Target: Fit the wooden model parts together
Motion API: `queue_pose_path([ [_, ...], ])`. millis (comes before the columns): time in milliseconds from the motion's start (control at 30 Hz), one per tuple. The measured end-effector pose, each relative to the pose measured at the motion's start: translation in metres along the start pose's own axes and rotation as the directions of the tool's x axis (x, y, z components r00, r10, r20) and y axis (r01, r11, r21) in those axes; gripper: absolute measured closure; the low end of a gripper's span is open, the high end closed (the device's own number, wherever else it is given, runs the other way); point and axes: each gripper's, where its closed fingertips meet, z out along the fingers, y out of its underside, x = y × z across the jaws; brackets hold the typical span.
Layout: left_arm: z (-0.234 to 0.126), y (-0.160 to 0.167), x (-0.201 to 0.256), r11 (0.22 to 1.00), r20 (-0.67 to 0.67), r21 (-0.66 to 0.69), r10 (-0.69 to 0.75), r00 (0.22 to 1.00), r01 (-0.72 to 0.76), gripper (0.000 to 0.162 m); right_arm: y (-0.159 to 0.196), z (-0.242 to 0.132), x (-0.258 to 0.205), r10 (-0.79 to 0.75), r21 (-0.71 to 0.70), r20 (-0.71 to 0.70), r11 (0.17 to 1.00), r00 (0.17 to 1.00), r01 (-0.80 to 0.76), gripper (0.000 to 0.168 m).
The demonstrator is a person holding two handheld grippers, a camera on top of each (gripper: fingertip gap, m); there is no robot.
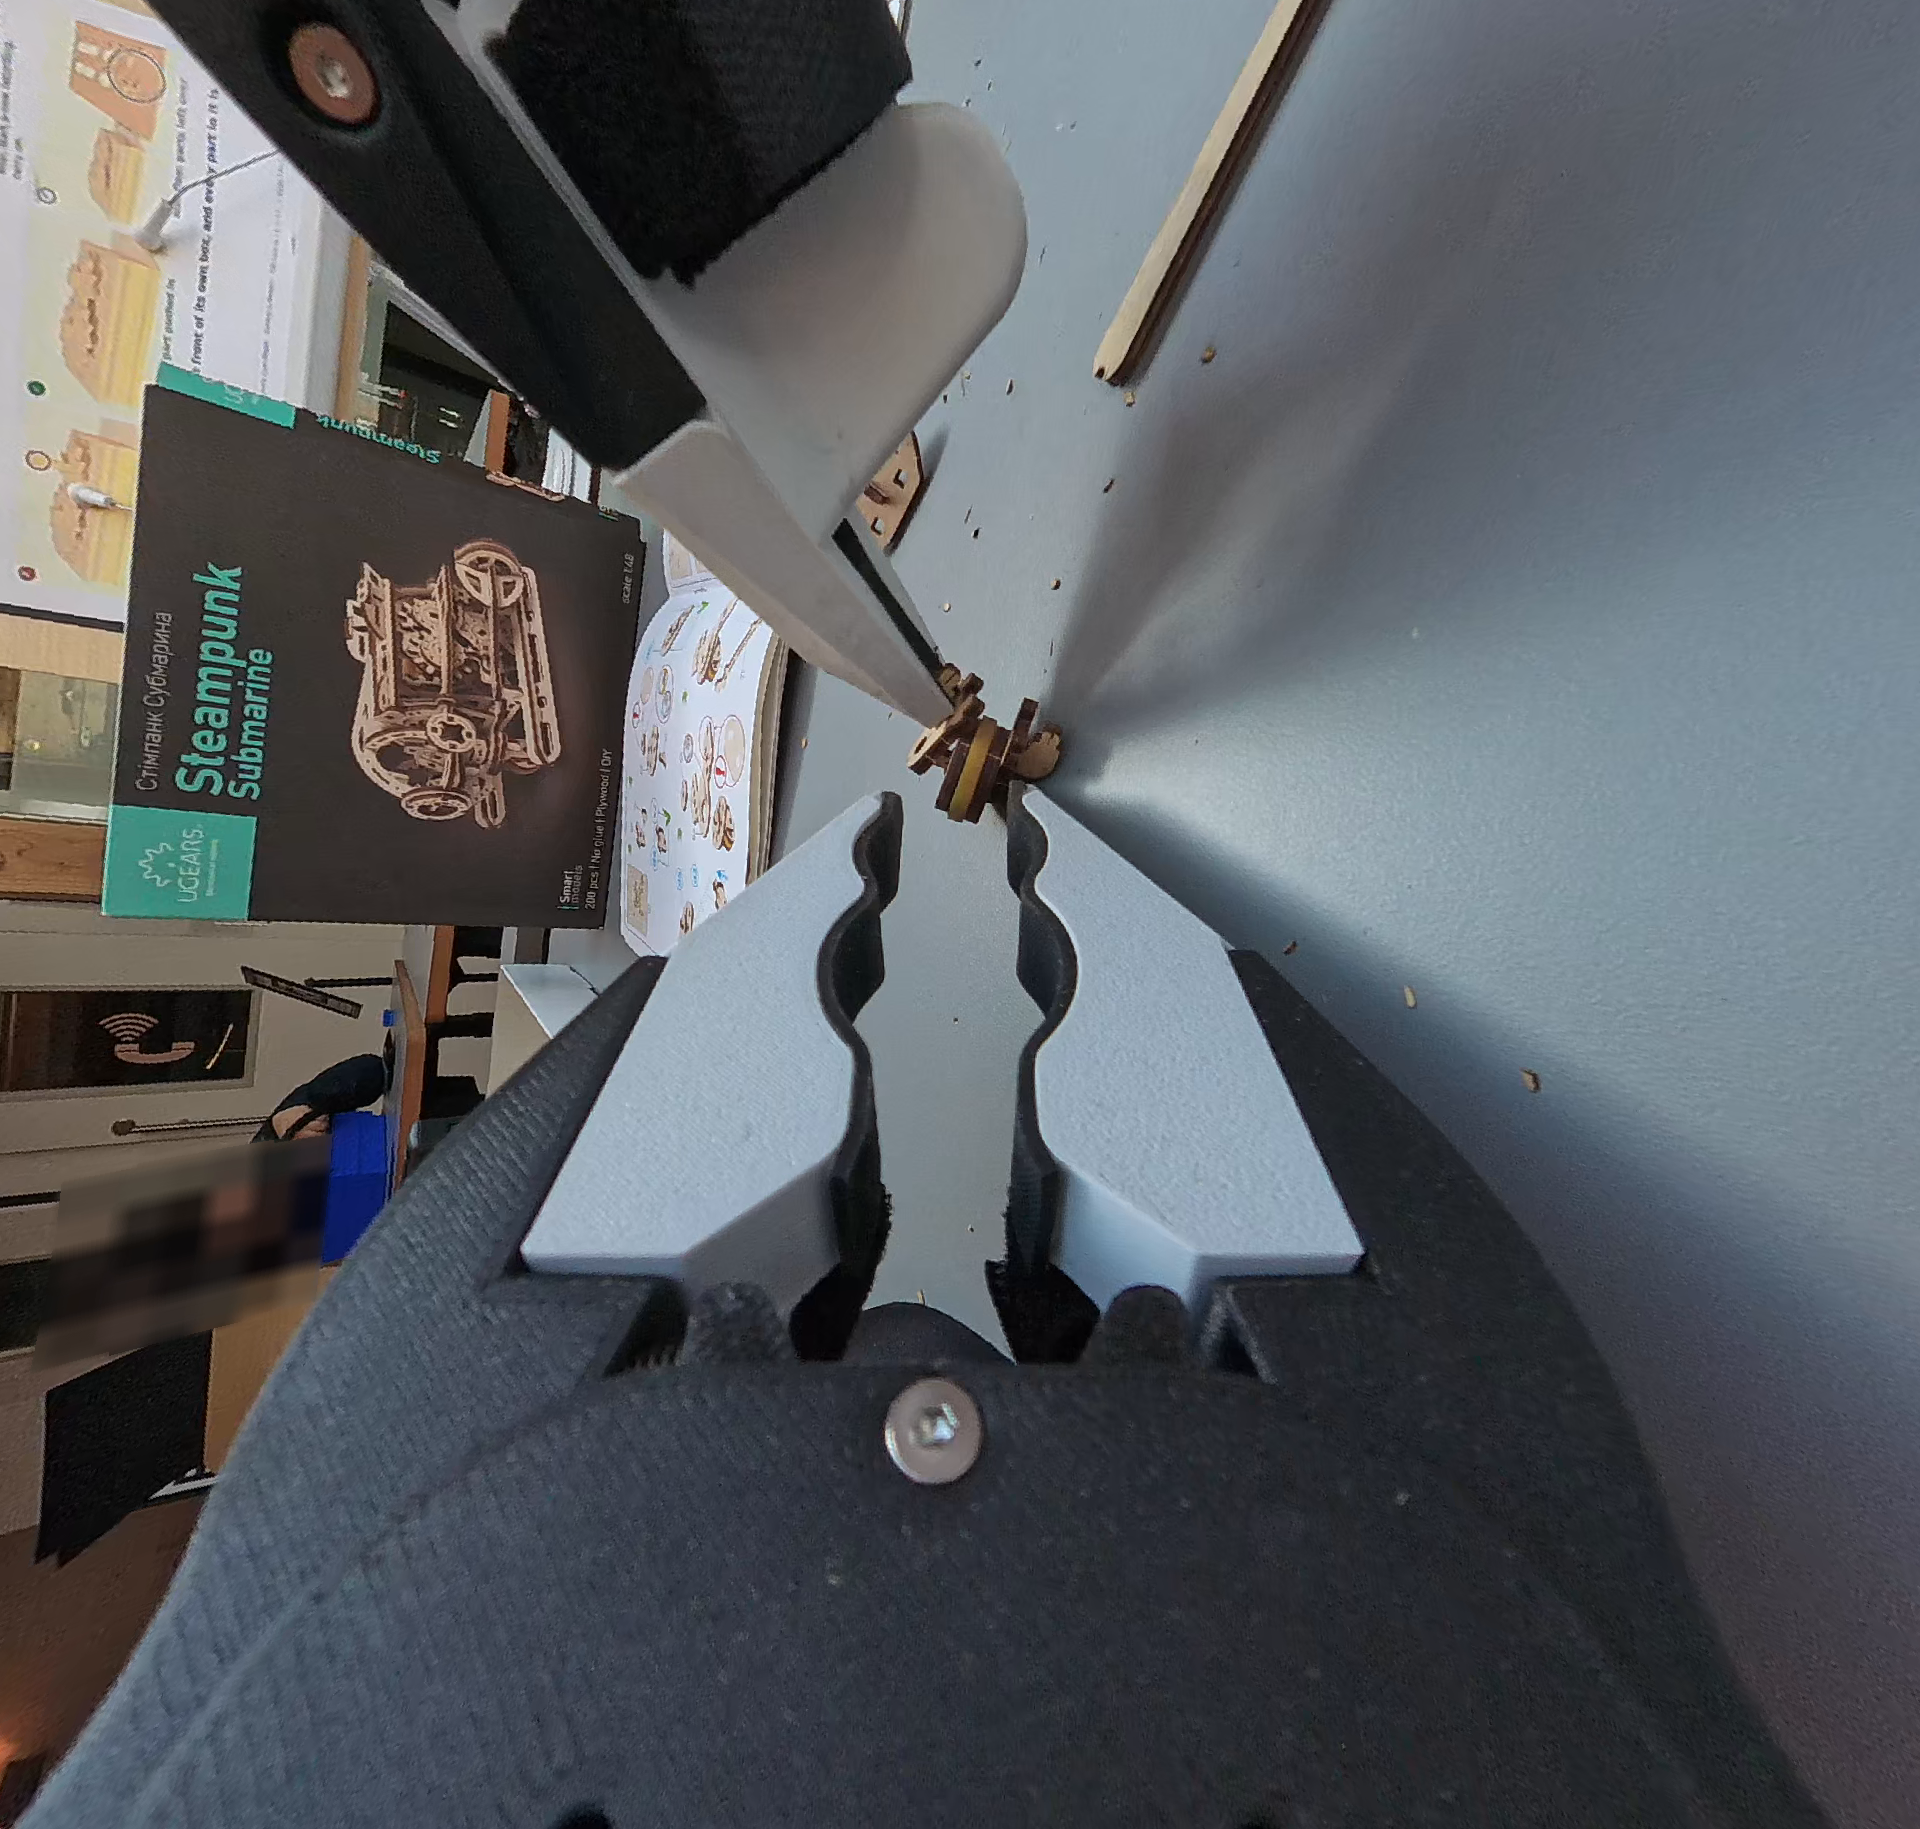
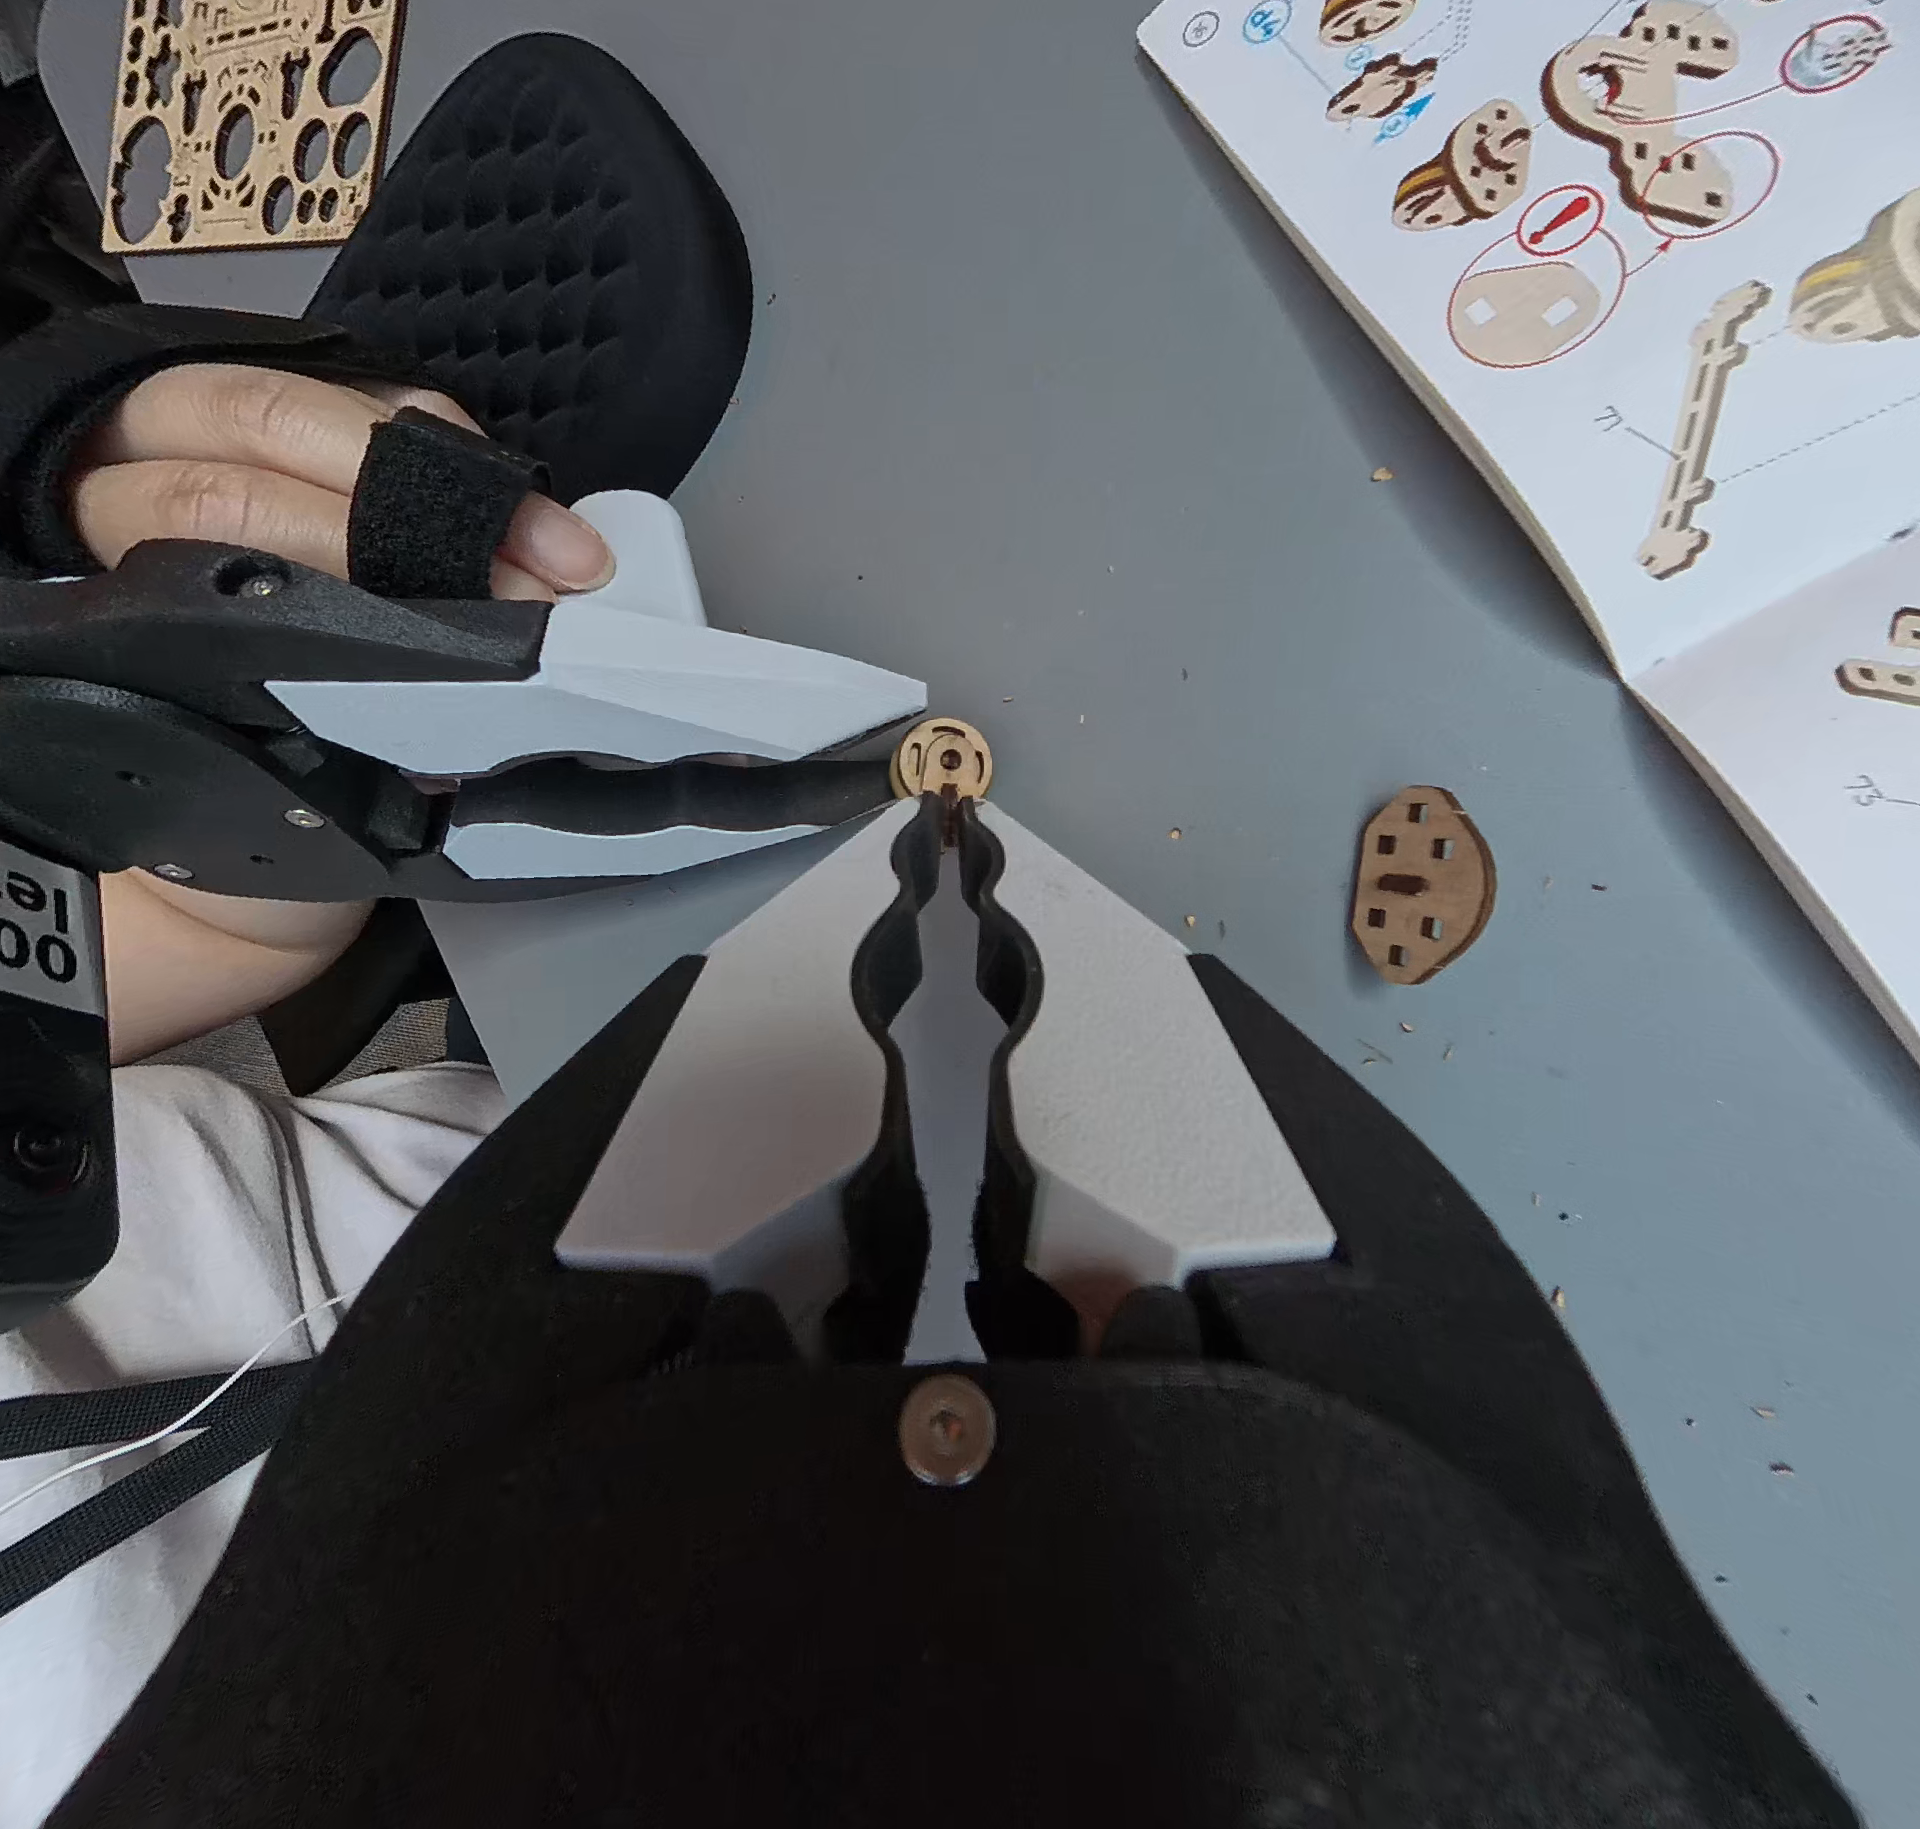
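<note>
A small wooden assembly (image 1: 977,756), a stack of discs on a peg, hangs just above the grey table (image 1: 1455,636). In the right wrist view its round face (image 2: 943,759) shows. My left gripper (image 1: 956,805) has its fingers a little apart, with the tips on either side of the stack. It enters the right wrist view (image 2: 900,780) from the left, held by a hand (image 2: 260,491). My right gripper (image 2: 943,821) is shut on the thin peg piece at the stack's near side. It comes down from the upper left in the left wrist view (image 1: 938,686).
An oval wooden plate with square holes (image 2: 1423,886) lies right of the grippers. An open instruction booklet (image 2: 1558,325) is at the upper right, a punched plywood sheet (image 2: 249,65) and a black pad (image 2: 540,252) at the upper left. The kit box (image 1: 374,657) stands behind. Wood crumbs dot the table. The grippers are tip to tip, or close to it.
</note>
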Motion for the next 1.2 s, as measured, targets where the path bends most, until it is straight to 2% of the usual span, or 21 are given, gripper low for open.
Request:
queue_pose_path([
  [400, -0.002, 0.007, -0.006, 1.0, 0.02, -0.018, 0.0, 1.0, 0.0, 0.135, 0.001, 0.0, 0.0, -0.129, -0.083, -0.063, 0.989, 0.99, 0.124, 0.167],
  [533, 0.001, 0.007, -0.01, 0.995, 0.018, -0.037, 0.094, 0.995, -0.093, 0.131, 0.001, 0.0, 0.0, -0.146, -0.105, -0.067, 0.985, 0.987, 0.139, 0.166],
  [700, 0.005, 0.005, -0.008, 0.955, -0.009, 0.002, 0.297, 0.955, -0.297, 0.138, 0.001, 0.0, 0.0, -0.158, -0.128, -0.064, 0.98, 0.985, 0.149, 0.166],
  [833, 0.007, 0.006, -0.012, 0.934, -0.012, 0.065, 0.354, 0.935, -0.352, 0.133, 0.005, 0.002, 0.0, -0.16, -0.158, -0.052, 0.976, 0.986, 0.15, 0.167],
  [900, 0.008, 0.006, -0.01, 0.921, -0.024, 0.096, 0.381, 0.924, -0.377, 0.138, 0.005, 0.003, 0.0, -0.151, -0.159, -0.044, 0.977, 0.988, 0.143, 0.167],
  [1200, 0.009, 0.005, -0.007, 0.85, 0.022, 0.147, 0.508, 0.861, -0.506, 0.141, 0.003, 0.004, 0.0, -0.081, -0.192, 0.045, 0.977, 0.996, 0.088, 0.167],
])
